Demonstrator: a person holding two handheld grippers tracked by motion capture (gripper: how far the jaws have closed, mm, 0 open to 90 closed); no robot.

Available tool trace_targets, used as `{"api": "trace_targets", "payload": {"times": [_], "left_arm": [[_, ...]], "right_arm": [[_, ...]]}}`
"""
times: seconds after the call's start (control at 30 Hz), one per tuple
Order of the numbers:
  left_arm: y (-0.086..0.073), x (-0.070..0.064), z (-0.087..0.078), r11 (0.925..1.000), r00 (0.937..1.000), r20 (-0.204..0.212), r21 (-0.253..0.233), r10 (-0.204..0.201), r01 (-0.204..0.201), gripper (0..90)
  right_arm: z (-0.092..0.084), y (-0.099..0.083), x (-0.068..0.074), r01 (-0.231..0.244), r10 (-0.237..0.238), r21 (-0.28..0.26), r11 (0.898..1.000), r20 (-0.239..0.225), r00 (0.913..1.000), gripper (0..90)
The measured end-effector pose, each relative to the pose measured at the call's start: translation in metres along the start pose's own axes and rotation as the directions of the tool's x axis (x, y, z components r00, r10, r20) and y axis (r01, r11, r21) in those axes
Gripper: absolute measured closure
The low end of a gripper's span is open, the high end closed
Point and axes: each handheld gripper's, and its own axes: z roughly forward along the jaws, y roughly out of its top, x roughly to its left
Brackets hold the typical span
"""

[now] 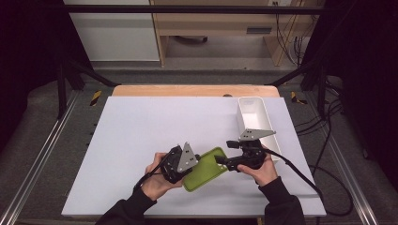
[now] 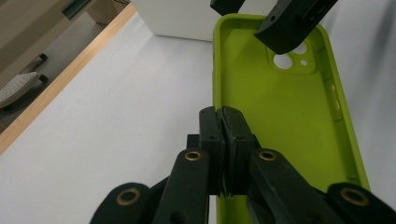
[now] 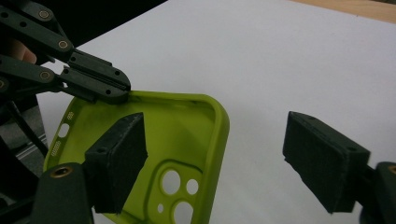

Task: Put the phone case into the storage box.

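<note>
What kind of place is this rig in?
Likely a lab recording bench: a white table inside a black metal frame, loose cables on grey floor, wooden furniture behind.

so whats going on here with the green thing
A person holds a gripper in each hand over a white table. The left gripper is clamped on the side wall of a green phone case. The right gripper is open, one jaw inside the case's camera end, one outside. A white bin stands nearby.
</note>
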Motion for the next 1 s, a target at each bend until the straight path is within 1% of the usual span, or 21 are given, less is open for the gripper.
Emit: {"api": "trace_targets", "payload": {"times": [0.13, 0.47, 0.53, 0.77, 0.87, 1.0], "left_arm": [[0.0002, -0.0005, -0.0008, 1.0000, 1.0000, 0.003, 0.000, 0.000, 0.000, 88.1], [-0.0004, -0.0017, -0.0030, 0.9999, 1.0000, 0.004, -0.013, 0.004, -0.004, 88.1], [-0.0006, -0.0020, -0.0031, 0.9999, 1.0000, 0.005, -0.014, 0.007, -0.007, 88.1], [-0.0014, -0.0031, -0.0028, 0.9997, 0.9999, 0.008, -0.019, 0.015, -0.015, 88.1], [-0.0014, -0.0033, -0.0030, 0.9996, 0.9998, 0.007, -0.021, 0.017, -0.017, 88.1], [-0.0015, -0.0040, -0.0037, 0.9995, 0.9997, 0.007, -0.019, 0.024, -0.024, 88.1]], "right_arm": [[0.0008, 0.0003, -0.0013, -0.005, 0.005, 0.009, 1.000, -0.008, 1.0000, 26.4], [0.0014, 0.0015, -0.0043, -0.028, 0.031, 0.042, 0.999, -0.065, 0.9974, 41.7], [0.0013, 0.0019, -0.0045, -0.039, 0.043, 0.050, 0.998, -0.078, 0.9960, 45.0], [0.0012, 0.0022, -0.0060, -0.051, 0.057, 0.064, 0.997, -0.099, 0.9934, 56.0], [0.0006, 0.0030, -0.0067, -0.067, 0.075, 0.071, 0.995, -0.122, 0.9897, 62.0], [-0.0003, 0.0032, -0.0074, -0.075, 0.085, 0.078, 0.994, -0.127, 0.9883, 66.1]]}}
